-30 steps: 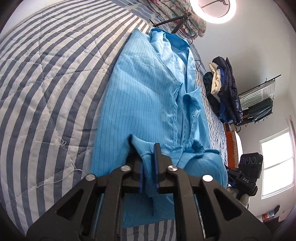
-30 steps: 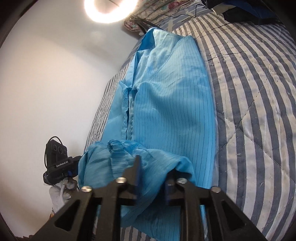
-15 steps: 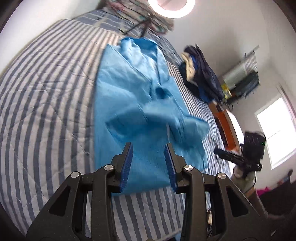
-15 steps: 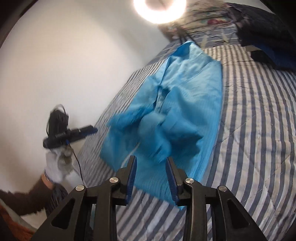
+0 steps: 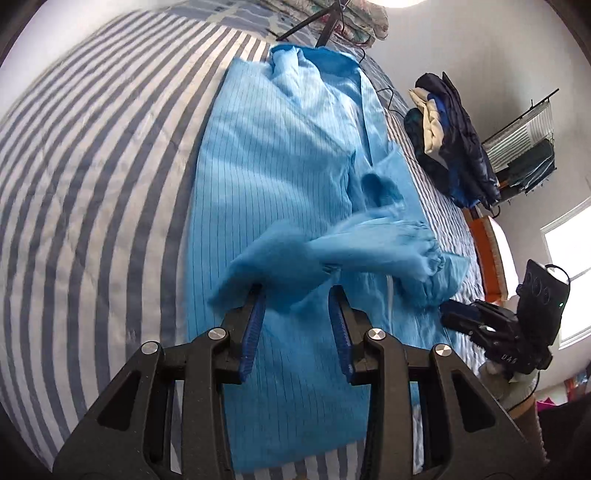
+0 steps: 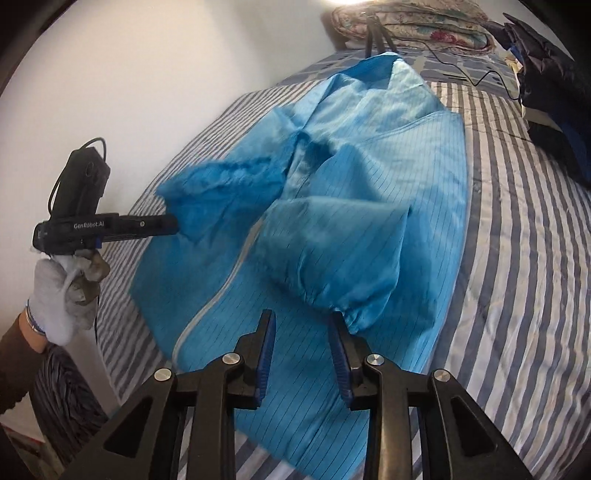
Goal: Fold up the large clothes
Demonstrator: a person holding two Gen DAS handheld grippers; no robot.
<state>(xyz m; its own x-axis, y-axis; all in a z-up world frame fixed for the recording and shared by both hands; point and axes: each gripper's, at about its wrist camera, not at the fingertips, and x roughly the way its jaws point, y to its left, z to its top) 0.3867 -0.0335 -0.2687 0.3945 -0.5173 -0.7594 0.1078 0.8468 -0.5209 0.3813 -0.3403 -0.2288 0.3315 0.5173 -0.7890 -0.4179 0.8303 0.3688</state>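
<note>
Blue coat (image 5: 273, 177) lies lengthwise on the striped quilt (image 5: 92, 155), collar end far from me, hem end nearest. Fine dark pinstripes run along the fabric. Zip line visible down the front in the right wrist view (image 6: 207, 306).

Left gripper (image 5: 297, 295): jaws spread wide, blue pads (image 5: 255, 328) showing on both inner faces, nothing clamped. A blurred fold of the coat, a sleeve (image 5: 369, 251) with gathered cuff, lies across the body just beyond the fingertips; the fabric overlaps the tip of one finger in the left wrist view, but I cannot tell whether it touches.

Right gripper (image 6: 301, 321): jaws likewise wide apart, holding nothing. The other sleeve (image 6: 332, 251) is folded over the coat's front, its elastic cuff (image 6: 354, 321) sitting right at the tip of my outer finger. Contact or not: cannot tell.

From the right wrist view, my left gripper (image 6: 110, 227) is seen side-on over the far edge of the coat, held in a gloved hand (image 6: 62, 295), its nose up against a bunched, blurred part of the fabric. From the left wrist view, the right gripper (image 5: 498, 325) shows near the coat's edge.

Surroundings: pile of dark clothes (image 5: 454, 140) on the bed beside the coat, a floral cushion (image 6: 413, 22) at the head of the bed, black stand legs (image 5: 314, 22) just past the collar, a rack (image 5: 524, 147) against the wall, a window (image 5: 569, 280).
</note>
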